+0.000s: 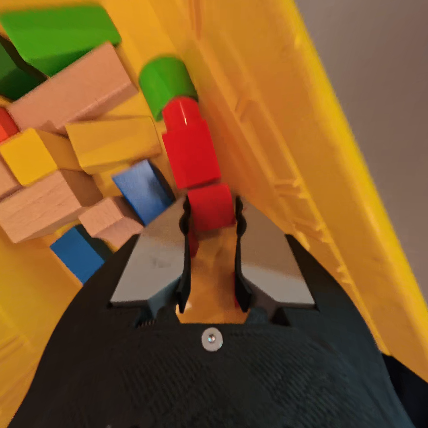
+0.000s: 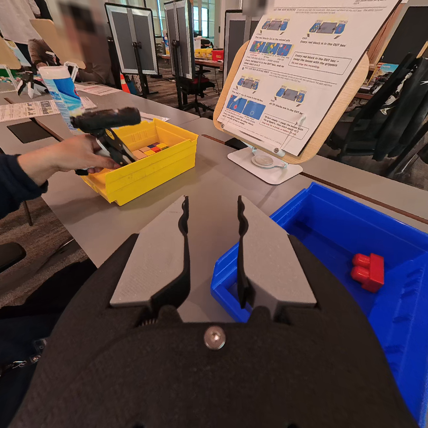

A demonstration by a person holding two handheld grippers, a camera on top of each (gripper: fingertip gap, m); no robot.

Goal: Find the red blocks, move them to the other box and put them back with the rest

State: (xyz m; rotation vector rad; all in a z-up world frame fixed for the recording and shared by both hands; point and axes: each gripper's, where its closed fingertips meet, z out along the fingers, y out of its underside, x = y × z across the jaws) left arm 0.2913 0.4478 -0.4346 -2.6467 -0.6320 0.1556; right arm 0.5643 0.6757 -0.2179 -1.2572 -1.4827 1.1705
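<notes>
In the left wrist view my left gripper (image 1: pixel 212 201) reaches into the yellow box (image 1: pixel 289 139), close to its wall. A small red block (image 1: pixel 209 206) stands between the fingertips; a thin gap shows at the right pad, so the jaws are open around it. A red studded block (image 1: pixel 190 148) lies just beyond it, below a green cylinder (image 1: pixel 164 85). In the right wrist view my right gripper (image 2: pixel 212 199) is open and empty above the grey table (image 2: pixel 208 176), at the near left corner of the blue box (image 2: pixel 342 201). A red two-stud block (image 2: pixel 368 272) lies in that box.
Wooden (image 1: pixel 69 88), yellow (image 1: pixel 111 141), blue (image 1: pixel 141 190) and green (image 1: pixel 58 34) blocks fill the yellow box to the left. The yellow box (image 2: pixel 150 176) sits at the left of the table. A paper sheet on a stand (image 2: pixel 289 76) and a wipes canister (image 2: pixel 61 92) stand behind.
</notes>
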